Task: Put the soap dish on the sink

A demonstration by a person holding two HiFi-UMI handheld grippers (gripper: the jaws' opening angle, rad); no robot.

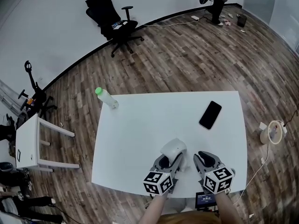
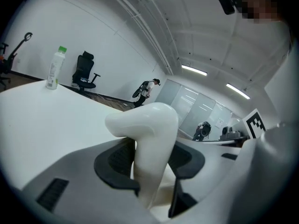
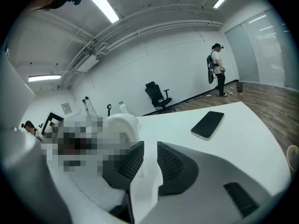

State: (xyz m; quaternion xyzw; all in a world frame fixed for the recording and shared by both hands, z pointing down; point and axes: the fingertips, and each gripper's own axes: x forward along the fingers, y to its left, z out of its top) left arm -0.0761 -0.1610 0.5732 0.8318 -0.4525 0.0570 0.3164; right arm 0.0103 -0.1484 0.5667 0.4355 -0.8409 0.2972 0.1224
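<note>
Soap dish (image 1: 174, 149), white and glossy with a rounded, bulging top, sits between the jaws of the left gripper (image 1: 170, 161) above the near part of the white table (image 1: 140, 139), just left of centre. In the left gripper view both dark pads press on its narrower lower part, the jaws standing wide around it, and the rounded top rises past the pad tips. Whether the dish touches the tabletop cannot be told. Right gripper (image 1: 203, 159) is just to the right of the left one at the same near edge. Its jaws are narrow, with a slim slit between the ribbed pads; a white sliver shows low in that slit, and I cannot tell whether it is a thing or a gripper part. Black phone (image 1: 210, 115) lies flat on the far right part of the table, well apart from both grippers. Clear bottle (image 1: 106, 97) with a green cap stands at the far left corner. On the wooden floor beyond, a black office chair (image 1: 112, 20) stands by the wall and a person (image 1: 217, 3) stands at far right.
</note>
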